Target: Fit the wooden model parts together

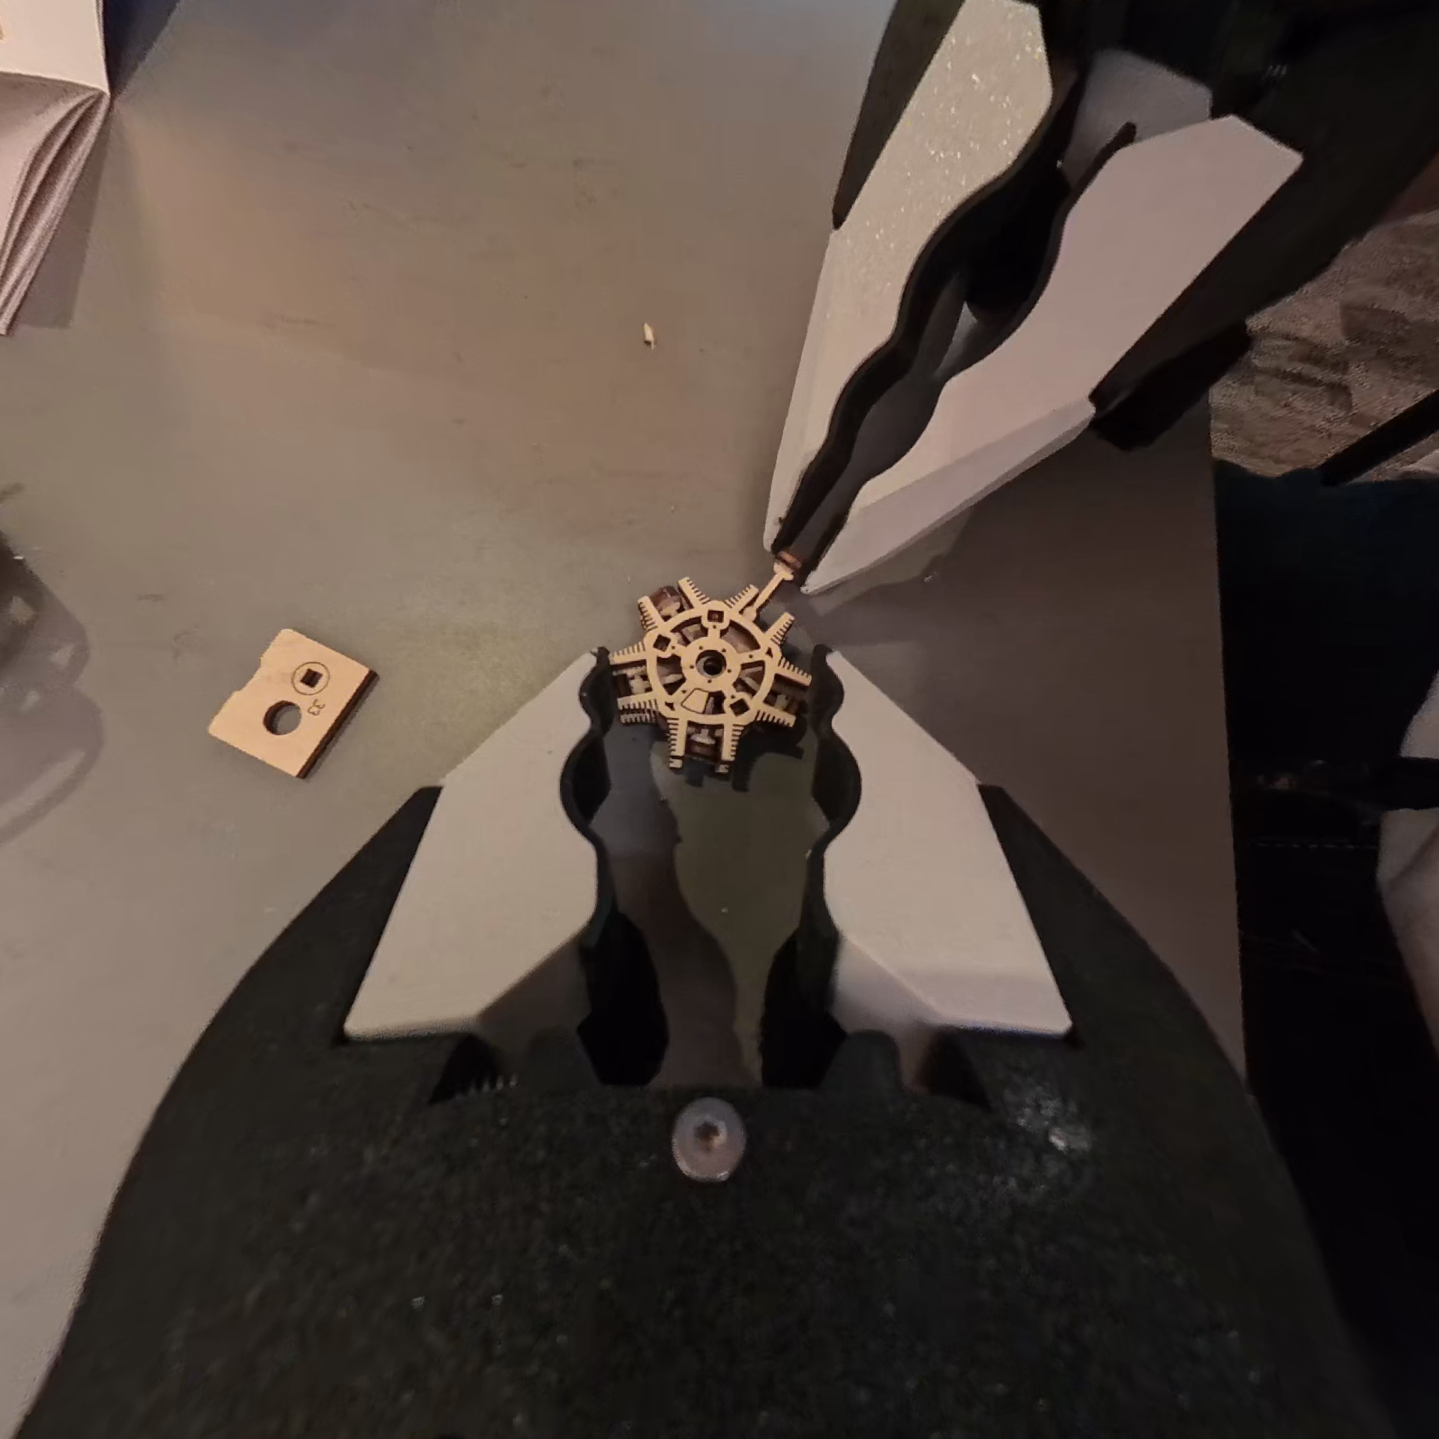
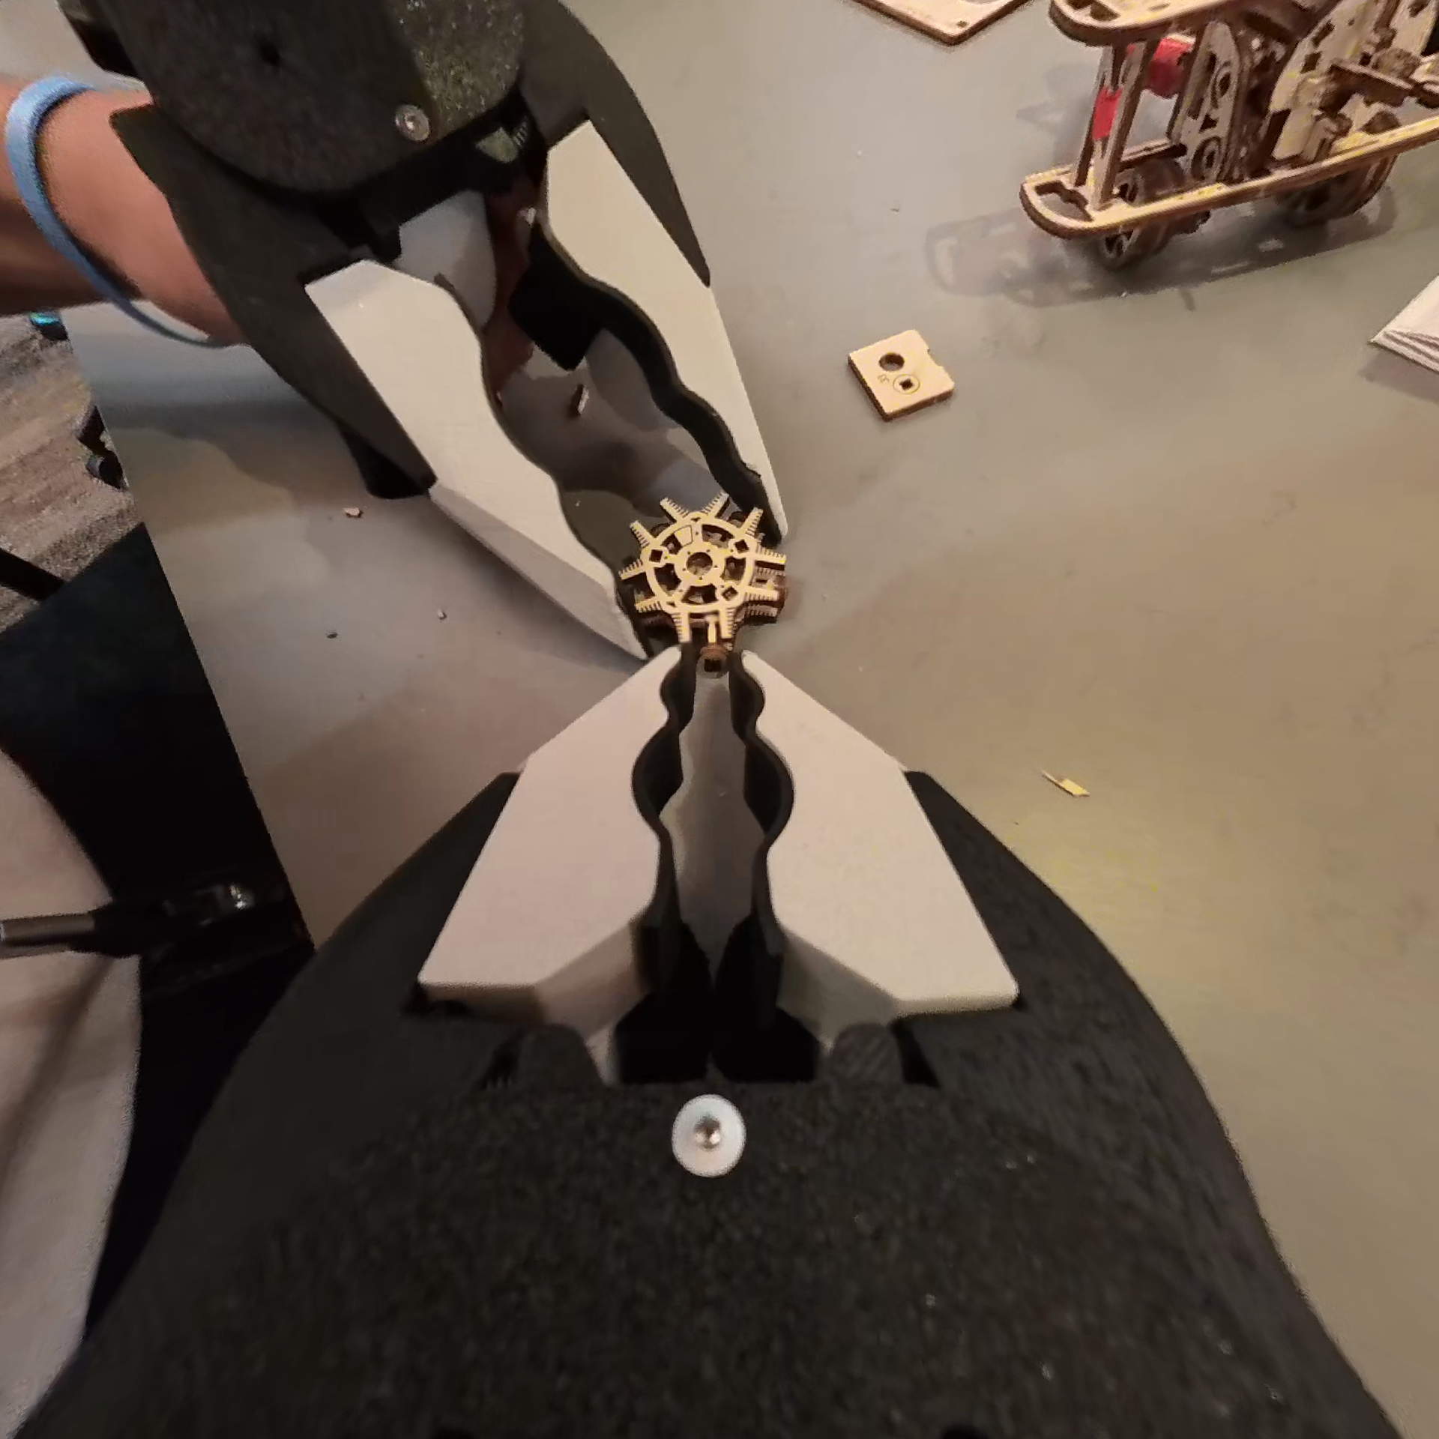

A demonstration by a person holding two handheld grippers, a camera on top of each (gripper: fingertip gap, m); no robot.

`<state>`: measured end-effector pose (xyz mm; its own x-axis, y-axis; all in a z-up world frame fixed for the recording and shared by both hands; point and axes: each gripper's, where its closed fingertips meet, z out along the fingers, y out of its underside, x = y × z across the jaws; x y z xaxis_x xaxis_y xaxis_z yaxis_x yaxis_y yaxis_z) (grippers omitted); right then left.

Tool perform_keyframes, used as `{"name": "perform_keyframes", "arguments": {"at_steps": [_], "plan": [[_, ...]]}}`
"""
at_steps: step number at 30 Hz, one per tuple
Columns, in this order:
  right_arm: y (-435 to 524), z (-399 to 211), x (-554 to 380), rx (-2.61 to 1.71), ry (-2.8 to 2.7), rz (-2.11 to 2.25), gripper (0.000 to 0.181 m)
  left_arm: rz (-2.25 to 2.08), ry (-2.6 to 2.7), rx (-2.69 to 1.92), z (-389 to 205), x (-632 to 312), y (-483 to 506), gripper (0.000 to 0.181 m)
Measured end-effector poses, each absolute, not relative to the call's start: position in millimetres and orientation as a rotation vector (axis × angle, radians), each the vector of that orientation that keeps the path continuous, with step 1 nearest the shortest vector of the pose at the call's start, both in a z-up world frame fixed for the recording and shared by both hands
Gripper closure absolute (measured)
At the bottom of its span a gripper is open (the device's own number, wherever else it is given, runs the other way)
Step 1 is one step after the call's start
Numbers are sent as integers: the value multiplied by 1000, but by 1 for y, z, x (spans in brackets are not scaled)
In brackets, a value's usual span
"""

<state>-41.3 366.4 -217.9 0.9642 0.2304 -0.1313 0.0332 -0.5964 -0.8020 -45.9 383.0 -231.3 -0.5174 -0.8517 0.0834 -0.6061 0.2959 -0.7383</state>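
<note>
Left gripper (image 1: 705,685) clamps the wooden hub (image 1: 710,671) between its fingertips, jaws partly closed to the hub's width; hub sits dead centre of the left wrist view, face up, finned spokes radiating out. Right gripper (image 2: 710,660) comes in from upper right of that view, jaws nearly closed, pinching a small peg (image 2: 710,659) at the tip of 1 spoke. In the right wrist view the hub (image 2: 705,576) is at frame centre, just above the right fingertips, left gripper (image 2: 701,568) reaching in from upper left.

Flat square plate (image 1: 292,702) with 2 holes lies on the grey worktop (image 1: 389,389), left of centre, well apart from the hub. Part-built wooden model (image 2: 1238,124) stands at upper right of the right wrist view. Folded paper (image 1: 43,179) at upper left edge of the left view. Small wood chips on the worktop.
</note>
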Motion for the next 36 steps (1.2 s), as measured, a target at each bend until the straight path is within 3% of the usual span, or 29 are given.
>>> {"name": "perform_keyframes", "arguments": {"at_steps": [36], "plan": [[377, -205, -43, -2119, -179, 353, 174, -1375, 2128, -1521, -213, -44, 386, 134]]}}
